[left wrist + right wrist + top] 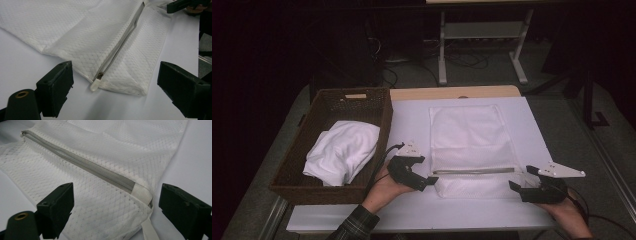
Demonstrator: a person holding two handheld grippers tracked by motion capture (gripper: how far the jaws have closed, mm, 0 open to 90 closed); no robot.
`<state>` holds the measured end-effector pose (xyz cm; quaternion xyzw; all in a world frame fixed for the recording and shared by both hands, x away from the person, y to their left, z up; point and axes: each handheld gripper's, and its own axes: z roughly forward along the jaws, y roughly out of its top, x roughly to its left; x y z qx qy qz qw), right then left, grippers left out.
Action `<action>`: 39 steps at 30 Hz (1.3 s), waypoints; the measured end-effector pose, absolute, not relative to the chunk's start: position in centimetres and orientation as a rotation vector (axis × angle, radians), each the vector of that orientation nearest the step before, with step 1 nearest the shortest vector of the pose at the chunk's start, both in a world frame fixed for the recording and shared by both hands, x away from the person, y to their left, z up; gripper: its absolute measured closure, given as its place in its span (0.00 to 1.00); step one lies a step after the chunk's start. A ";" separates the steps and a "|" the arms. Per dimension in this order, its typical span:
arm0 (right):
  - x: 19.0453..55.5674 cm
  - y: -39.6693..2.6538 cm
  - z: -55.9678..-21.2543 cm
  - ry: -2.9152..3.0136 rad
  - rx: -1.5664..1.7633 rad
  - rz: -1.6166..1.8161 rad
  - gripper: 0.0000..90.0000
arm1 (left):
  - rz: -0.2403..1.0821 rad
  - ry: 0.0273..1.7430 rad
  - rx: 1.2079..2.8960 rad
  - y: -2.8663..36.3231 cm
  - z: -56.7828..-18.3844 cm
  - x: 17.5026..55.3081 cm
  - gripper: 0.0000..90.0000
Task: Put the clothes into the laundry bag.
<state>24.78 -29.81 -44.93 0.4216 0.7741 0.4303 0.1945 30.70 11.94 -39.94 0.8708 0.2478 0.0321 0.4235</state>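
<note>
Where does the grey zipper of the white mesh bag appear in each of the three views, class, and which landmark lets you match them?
High view: the zipper runs level across the mesh bag, near its front end.
Left gripper view: it slants from low centre to the top, right of centre.
Right gripper view: it slants from upper left to lower right.
Shared landmark: the white table.

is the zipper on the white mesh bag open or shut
Shut: the grey zipper runs closed along the mesh bag, its pull at the bag's end.
</note>
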 end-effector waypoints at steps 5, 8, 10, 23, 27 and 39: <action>24.8 -29.8 -44.9 2.162 1.183 1.216 0.14 | 0.061 0.637 2.181 11.9 -39.4 30.9 0.13; 24.8 -29.9 -44.9 2.161 1.186 1.218 0.14 | 0.053 0.640 2.186 11.7 -39.0 31.1 0.13; 24.8 -29.9 -44.9 2.161 1.184 1.219 0.14 | 0.045 0.634 2.192 11.6 -38.7 31.2 0.13; 24.9 -29.9 -44.9 2.152 1.192 1.213 0.05 | 0.030 0.609 2.203 11.6 -37.1 31.6 0.13; 24.9 -29.9 -44.8 2.151 1.211 1.209 0.00 | 0.030 0.591 2.206 11.8 -36.4 31.8 0.12; 25.0 -29.8 -45.0 2.165 1.216 1.205 0.00 | 0.010 0.557 2.208 12.7 -34.9 32.4 0.12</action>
